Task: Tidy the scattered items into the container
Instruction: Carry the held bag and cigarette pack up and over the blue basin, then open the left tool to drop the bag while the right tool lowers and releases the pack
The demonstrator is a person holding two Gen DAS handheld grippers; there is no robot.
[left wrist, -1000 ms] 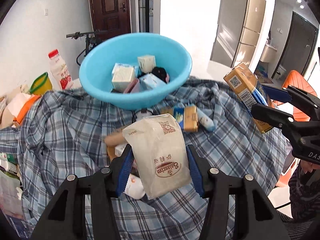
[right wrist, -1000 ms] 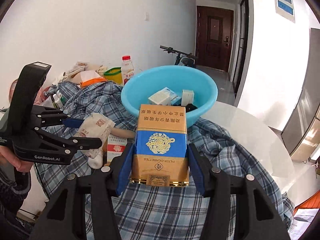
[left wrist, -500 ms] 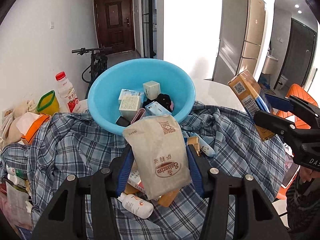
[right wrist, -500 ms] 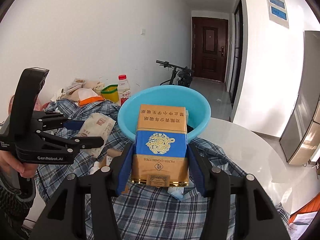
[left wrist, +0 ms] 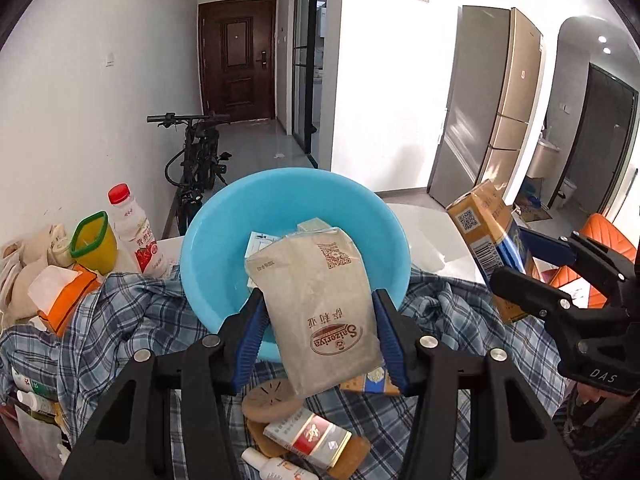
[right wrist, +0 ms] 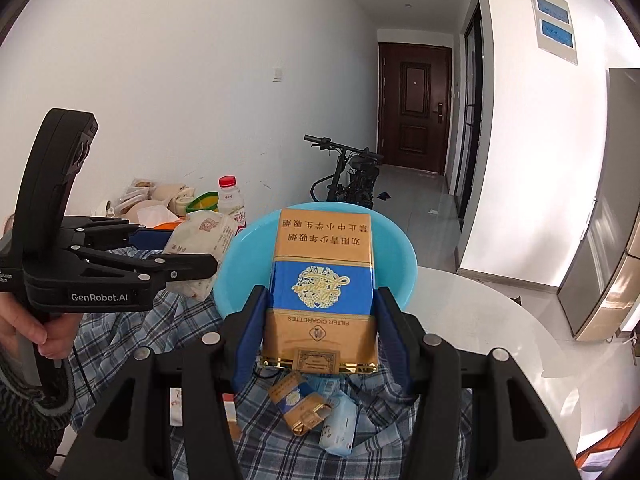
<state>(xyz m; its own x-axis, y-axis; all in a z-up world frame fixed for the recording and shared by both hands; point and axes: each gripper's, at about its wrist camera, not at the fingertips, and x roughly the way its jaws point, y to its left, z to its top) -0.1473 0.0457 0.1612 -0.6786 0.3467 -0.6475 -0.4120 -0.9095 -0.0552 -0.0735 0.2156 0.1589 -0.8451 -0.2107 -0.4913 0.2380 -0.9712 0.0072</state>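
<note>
My left gripper (left wrist: 318,332) is shut on a beige paper snack bag (left wrist: 320,308) and holds it in the air in front of the blue basin (left wrist: 224,248). My right gripper (right wrist: 320,328) is shut on a gold and blue cigarette carton (right wrist: 322,280), raised before the basin (right wrist: 400,264). The carton also shows at the right of the left wrist view (left wrist: 490,240). The bag shows at the left of the right wrist view (right wrist: 200,244). Small boxes lie in the basin, mostly hidden by the bag.
Loose items lie on the plaid cloth (left wrist: 120,320): a red and white box (left wrist: 308,438), a small white bottle (left wrist: 276,468), a round brown lid (left wrist: 272,402), a small gold pack (right wrist: 300,404) and a tissue pack (right wrist: 340,426). A drink bottle (left wrist: 134,232) and yellow cup (left wrist: 94,244) stand at left.
Both grippers have risen and moved toward the basin with their loads. The basin now sits lower in both views, behind the bag and the carton.
</note>
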